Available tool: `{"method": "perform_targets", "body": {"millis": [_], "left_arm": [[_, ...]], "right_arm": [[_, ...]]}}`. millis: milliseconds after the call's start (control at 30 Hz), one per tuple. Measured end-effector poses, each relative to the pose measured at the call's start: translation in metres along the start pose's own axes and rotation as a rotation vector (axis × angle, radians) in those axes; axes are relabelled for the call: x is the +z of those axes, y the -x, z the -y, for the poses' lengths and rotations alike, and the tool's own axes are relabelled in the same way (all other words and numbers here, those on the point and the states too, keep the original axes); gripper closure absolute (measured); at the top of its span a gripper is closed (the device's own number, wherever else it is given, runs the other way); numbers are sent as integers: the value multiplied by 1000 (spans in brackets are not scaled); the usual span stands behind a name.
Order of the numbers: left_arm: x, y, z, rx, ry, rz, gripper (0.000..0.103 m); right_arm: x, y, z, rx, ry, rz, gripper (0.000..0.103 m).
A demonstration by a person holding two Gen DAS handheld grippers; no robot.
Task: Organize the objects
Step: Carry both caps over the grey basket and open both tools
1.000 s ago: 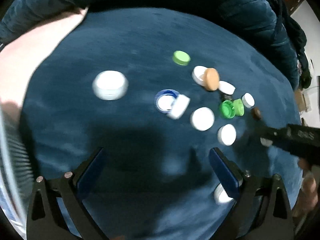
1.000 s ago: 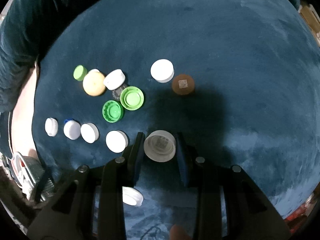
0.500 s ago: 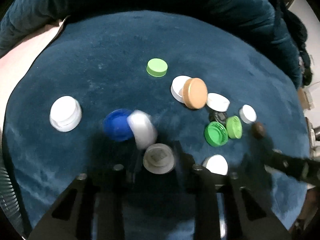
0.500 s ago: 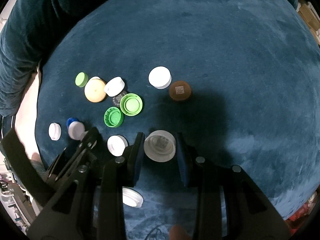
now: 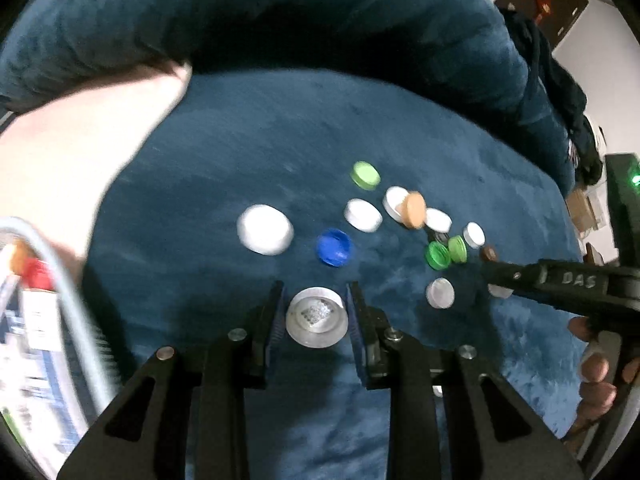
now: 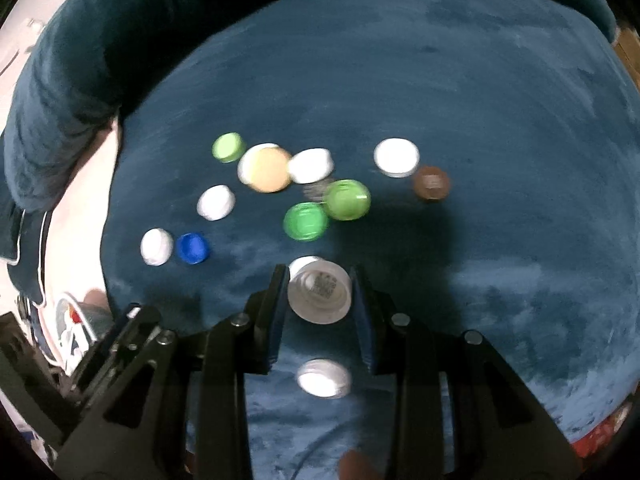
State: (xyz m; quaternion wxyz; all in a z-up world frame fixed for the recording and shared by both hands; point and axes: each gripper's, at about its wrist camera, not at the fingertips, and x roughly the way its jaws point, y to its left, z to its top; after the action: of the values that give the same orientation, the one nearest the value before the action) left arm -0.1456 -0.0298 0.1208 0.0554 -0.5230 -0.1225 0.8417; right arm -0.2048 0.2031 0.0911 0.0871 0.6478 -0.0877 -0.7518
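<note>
Both grippers are carrying a cap over the blue plush surface [image 6: 500, 120]. The left gripper [image 5: 316, 312] is clamping a white cap [image 5: 317, 317] between its blue pads, open side up, printed code showing inside. The right gripper [image 6: 320, 292] is clamping a similar white cap [image 6: 319, 297], tilted a bit, hanging over another white cap [image 6: 301, 266] on the fabric. The loose caps are sitting in a cluster ahead: blue cap [image 5: 334, 247], two green caps [image 6: 306, 221] [image 6: 346, 199] touching each other, orange cap [image 6: 269, 169] overlapping a white one, brown cap [image 6: 431, 183] off to the side. Both views are motion-blurred, so exact contacts in the pile are hard to call. My read: the step is placing the held whites with the other whites. Advice: be bringing each cap down flat before releasing, since plush lets a tilted cap roll; be picking a bare spot near the whites, not on top of one; and be keeping the two grippers well apart, as the right gripper's tip [image 5: 504, 276] is already reaching in close to the pile.
</note>
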Motion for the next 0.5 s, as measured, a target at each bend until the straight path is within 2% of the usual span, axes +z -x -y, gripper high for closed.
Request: {"method": "perform_targets", "body": {"millis": [167, 300, 400, 500], "left_arm": [[10, 55, -56, 68, 49, 83, 73], [5, 98, -120, 176, 120, 149, 73], [-9, 115, -172, 258, 210, 168, 73], [-26, 121, -219, 274, 329, 163, 73]], "right_arm": [[-13, 2, -53, 29, 93, 4, 71], [-34, 5, -115, 92, 214, 0, 71], [-53, 4, -165, 162, 313, -19, 71], [-82, 0, -220, 248, 438, -66, 71]]}}
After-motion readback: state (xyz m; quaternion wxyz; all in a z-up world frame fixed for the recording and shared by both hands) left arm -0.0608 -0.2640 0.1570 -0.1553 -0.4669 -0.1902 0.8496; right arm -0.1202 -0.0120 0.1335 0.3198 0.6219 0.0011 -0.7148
